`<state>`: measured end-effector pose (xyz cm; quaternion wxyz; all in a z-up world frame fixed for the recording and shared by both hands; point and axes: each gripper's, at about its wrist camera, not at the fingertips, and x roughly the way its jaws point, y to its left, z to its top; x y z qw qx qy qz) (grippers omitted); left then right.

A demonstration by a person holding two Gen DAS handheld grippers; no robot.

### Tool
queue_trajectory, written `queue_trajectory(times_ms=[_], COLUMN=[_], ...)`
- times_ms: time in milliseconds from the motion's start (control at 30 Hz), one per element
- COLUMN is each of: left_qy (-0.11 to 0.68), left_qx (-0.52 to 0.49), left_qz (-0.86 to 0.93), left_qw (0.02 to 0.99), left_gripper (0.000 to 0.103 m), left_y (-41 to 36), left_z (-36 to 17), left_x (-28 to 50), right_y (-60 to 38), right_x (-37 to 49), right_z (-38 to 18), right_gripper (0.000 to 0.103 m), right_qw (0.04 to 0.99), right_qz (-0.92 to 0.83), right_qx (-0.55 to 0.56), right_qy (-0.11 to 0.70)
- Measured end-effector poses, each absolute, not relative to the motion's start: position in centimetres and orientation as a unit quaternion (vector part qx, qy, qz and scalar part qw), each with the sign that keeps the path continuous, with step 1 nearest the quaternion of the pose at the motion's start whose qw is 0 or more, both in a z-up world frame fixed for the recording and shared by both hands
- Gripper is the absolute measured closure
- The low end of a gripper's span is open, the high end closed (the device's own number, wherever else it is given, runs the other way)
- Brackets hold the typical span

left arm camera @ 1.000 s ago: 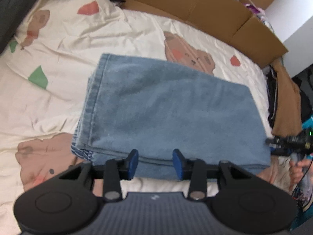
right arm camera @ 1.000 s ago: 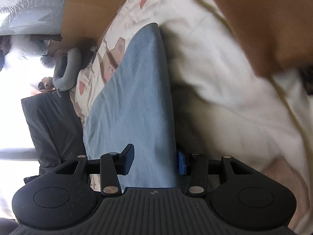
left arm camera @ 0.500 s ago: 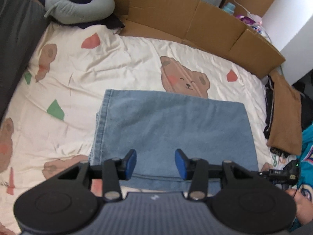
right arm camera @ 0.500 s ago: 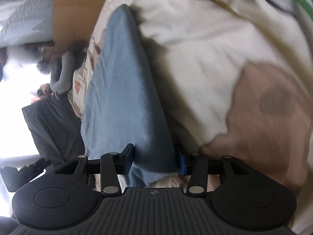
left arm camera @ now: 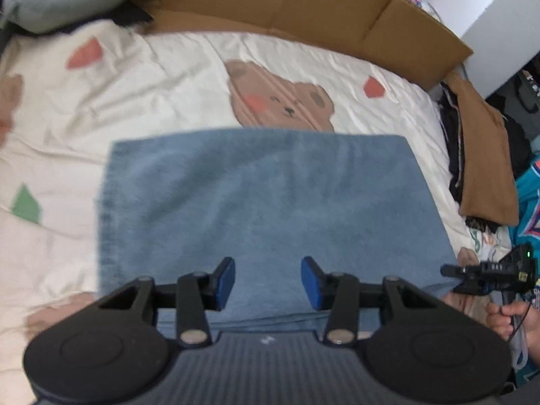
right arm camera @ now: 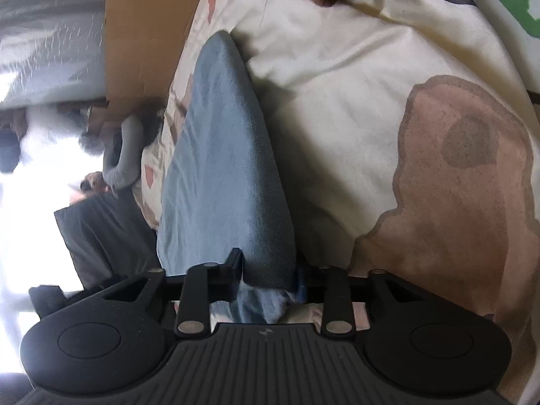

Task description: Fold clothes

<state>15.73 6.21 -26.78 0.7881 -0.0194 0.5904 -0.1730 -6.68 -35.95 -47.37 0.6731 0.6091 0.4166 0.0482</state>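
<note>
Right hand-held gripper closing on folded denim garment, bear-print bedsheet

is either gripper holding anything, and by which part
The right gripper has been closing on the near corner of the folded jeans. The left gripper holds nothing.

We are seeing the right tool, its jaws having just been closing, pinching the corner of the folded blue denim garment, which is lying on the cream bear-print bedsheet beside a cardboard panel.
</note>
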Motion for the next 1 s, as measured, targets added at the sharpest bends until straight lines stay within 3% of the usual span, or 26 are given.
queue_trajectory(times_ms=[233, 300, 400, 700, 867, 1000], left_qy=[0.598, 0.602, 0.603, 0.587, 0.586, 0.588], left_qx=[-0.012, -0.013, -0.008, -0.004, -0.018, -0.022], left_qz=[-0.208, -0.22, -0.235, -0.263, -0.275, -0.274], left_qw=[0.774, 0.767, 0.763, 0.766, 0.762, 0.761], left_gripper=[0.058, 0.058, 0.059, 0.06, 0.073, 0.077], left_y=[4.9, 4.3, 3.2, 1.2, 0.9, 0.8], left_z=[-31.9, -33.1, -34.4, -35.9, -35.7, -35.8], left_x=[14.2, 14.0, 14.0, 14.6, 14.5, 14.1], right_y=[-35.5, -35.6, -35.7, -35.7, -36.0, -36.1], right_x=[-5.5, -5.3, -5.3, -4.1, -3.7, -3.3], right_z=[-47.3, -46.8, -45.8, -45.0, -46.0, -46.4], right_gripper=[0.069, 0.077, 0.078, 0.072, 0.071, 0.071], right_qw=[0.671, 0.674, 0.682, 0.69, 0.688, 0.687], right_qz=[0.041, 0.044, 0.058, 0.042, 0.032, 0.033], right_qx=[0.606, 0.603, 0.598, 0.578, 0.579, 0.581], right_qy=[0.425, 0.425, 0.417, 0.433, 0.437, 0.435])
